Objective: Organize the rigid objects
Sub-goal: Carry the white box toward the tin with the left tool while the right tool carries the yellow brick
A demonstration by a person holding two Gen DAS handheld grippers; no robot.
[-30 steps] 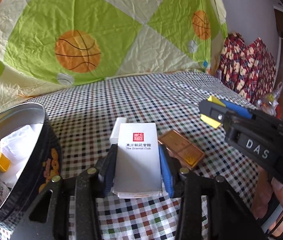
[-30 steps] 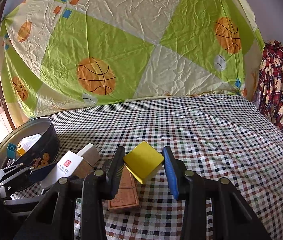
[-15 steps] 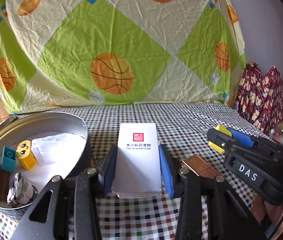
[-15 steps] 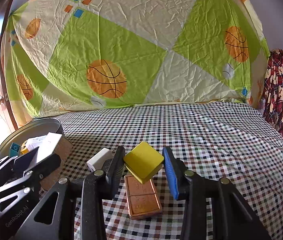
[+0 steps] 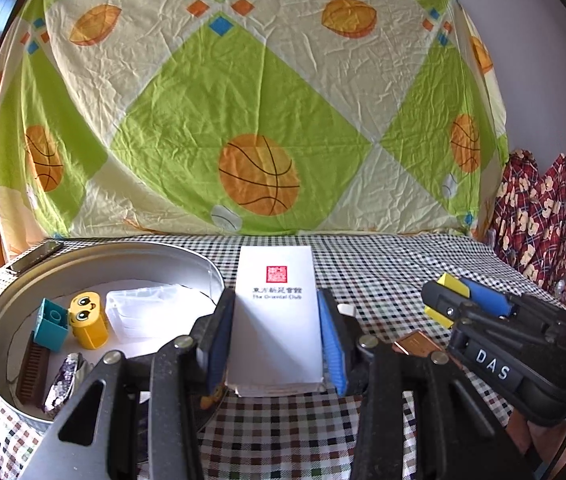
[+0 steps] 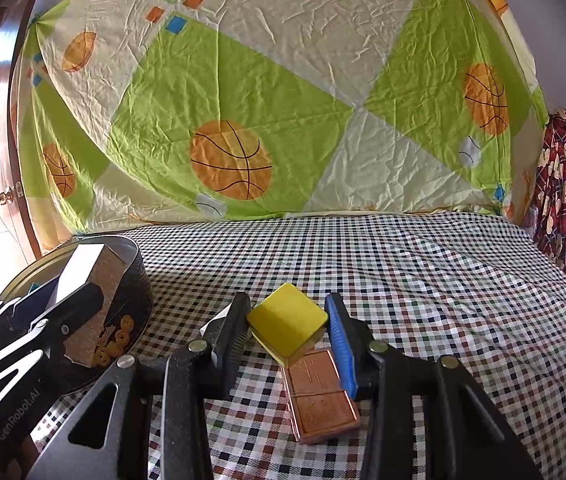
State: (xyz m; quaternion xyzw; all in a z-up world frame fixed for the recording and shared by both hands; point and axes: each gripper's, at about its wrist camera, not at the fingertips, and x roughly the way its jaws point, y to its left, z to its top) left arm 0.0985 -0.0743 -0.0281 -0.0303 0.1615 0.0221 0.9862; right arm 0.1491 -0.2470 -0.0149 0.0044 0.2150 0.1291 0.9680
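My left gripper point(image 5: 275, 304) is shut on a white box with a red seal point(image 5: 277, 316), held above the checked cloth beside the round tin point(image 5: 95, 256). Inside the tin lie a teal block point(image 5: 52, 324), a yellow toy with a face point(image 5: 87, 322), a clear plastic piece point(image 5: 143, 312), a brown comb point(image 5: 31, 368) and a foil-wrapped item point(image 5: 63, 380). My right gripper point(image 6: 289, 320) is shut on a yellow square block point(image 6: 286, 323), over a copper-coloured flat case point(image 6: 321, 394) on the cloth. The right wrist view shows the white box point(image 6: 83, 276) raised over the tin's rim point(image 6: 135, 280).
A small white object point(image 6: 213, 322) lies on the cloth left of the right gripper. A dark phone point(image 5: 35, 258) rests behind the tin. A basketball-print sheet point(image 5: 243, 120) hangs at the back; red patterned fabric point(image 5: 535, 220) is at the right.
My left gripper has swung left with the white box, bringing the tin's inside into full view. The right gripper, holding the yellow block, has drifted slightly over the copper case.
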